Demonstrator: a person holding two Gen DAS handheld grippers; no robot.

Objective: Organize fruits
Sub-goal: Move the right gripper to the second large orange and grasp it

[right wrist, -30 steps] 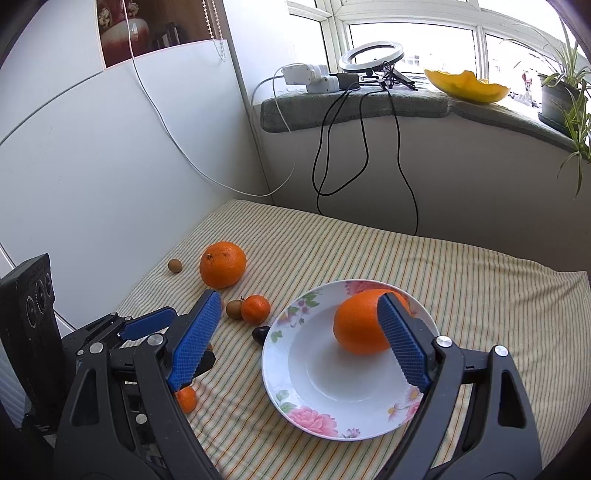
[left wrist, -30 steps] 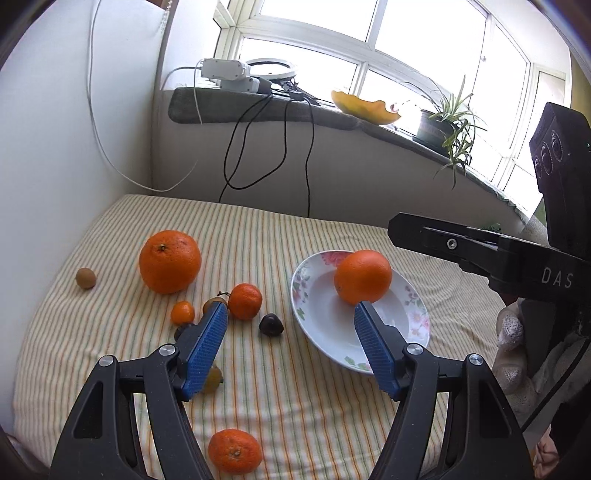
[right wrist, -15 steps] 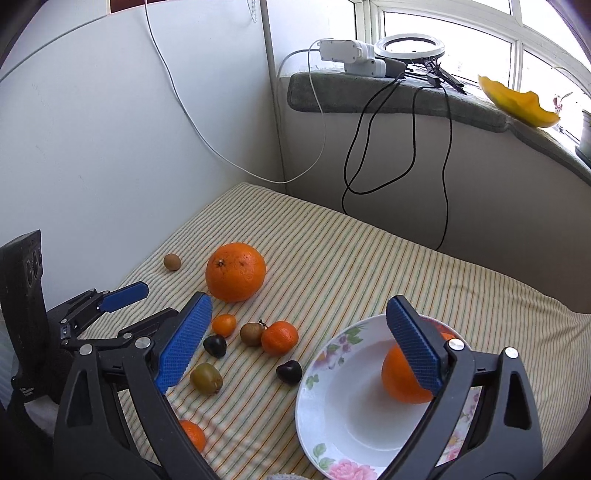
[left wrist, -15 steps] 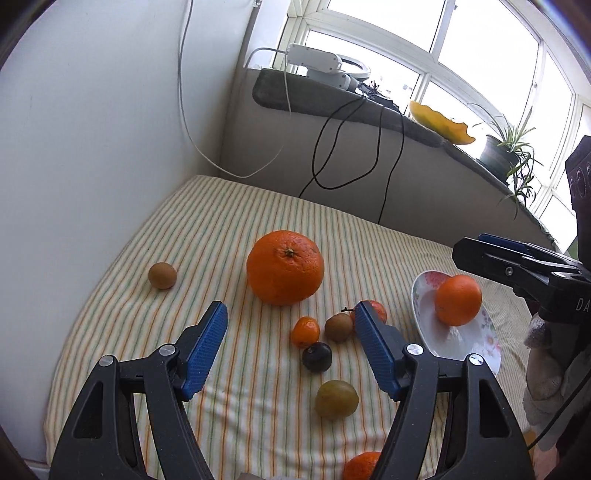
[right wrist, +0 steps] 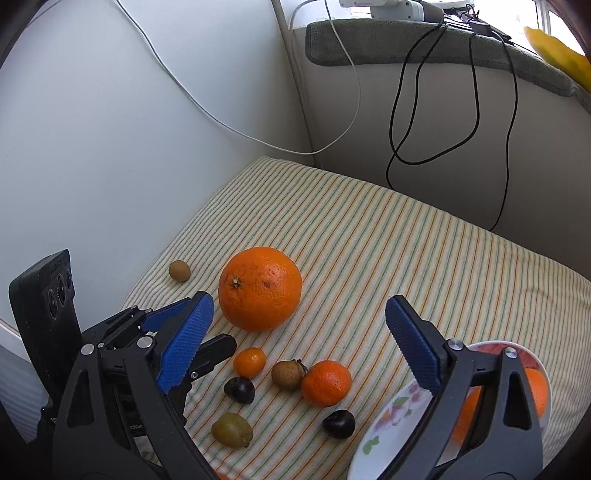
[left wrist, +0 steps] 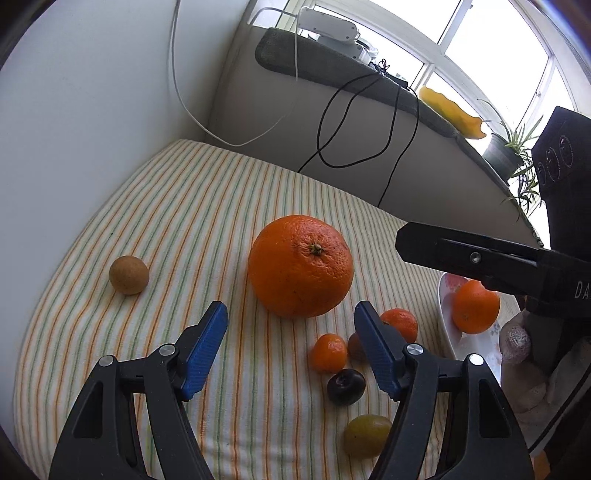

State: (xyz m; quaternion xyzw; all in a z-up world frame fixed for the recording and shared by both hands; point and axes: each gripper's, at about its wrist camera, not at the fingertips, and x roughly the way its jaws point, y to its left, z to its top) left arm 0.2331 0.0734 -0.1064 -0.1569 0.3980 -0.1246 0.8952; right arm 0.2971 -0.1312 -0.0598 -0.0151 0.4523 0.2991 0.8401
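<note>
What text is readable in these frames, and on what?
"DA", cut off by the frame edge: white letters on the right gripper's black body, left wrist view.
Small print low on the left gripper's body, right wrist view: too blurred to read.
Nothing else carries text.

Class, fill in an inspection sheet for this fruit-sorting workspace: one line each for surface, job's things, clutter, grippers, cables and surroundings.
Surface: striped cloth, fruit scattered at the near side.
Job's things: large orange on the cloth; floral plate at right holding one orange; two small tangerines, two dark fruits, a green fruit and two brown fruits loose on the cloth.
Clutter: nothing seen.
Grippers: left hand-held gripper open, empty, facing the large orange; right hand-held gripper open, empty.
Cables: black cables and a white cable hang down the walls.
Surroundings: window ledge with power strip, potted plant.
</note>
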